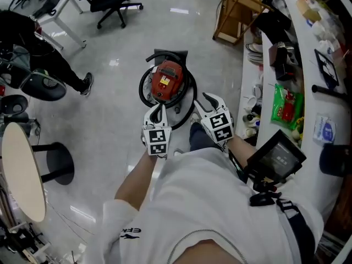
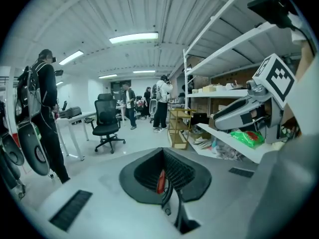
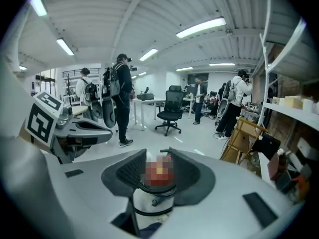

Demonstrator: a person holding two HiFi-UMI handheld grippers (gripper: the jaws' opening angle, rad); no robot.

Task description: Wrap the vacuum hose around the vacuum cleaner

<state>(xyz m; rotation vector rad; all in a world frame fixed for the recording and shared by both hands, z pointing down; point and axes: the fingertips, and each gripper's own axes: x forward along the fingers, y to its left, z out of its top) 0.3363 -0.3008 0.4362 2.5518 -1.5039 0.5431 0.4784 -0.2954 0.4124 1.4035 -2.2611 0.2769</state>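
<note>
**Head view.** The near arc of the black ribbed vacuum hose (image 1: 143,89) is hidden behind the left gripper (image 1: 160,110) and the right gripper (image 1: 207,98). Any markings on the red canister vacuum cleaner (image 1: 166,81) are too small to read. The round beige table (image 1: 22,169) at far left is cut off by the picture's edge.

**Left gripper view.** The closed jaws hide the cleaner. Only a red sliver and a short hose section show through the slit.

**Right gripper view.** The cleaner's red top is blurred. Its pale lower body is cut off by the bottom edge.
</note>
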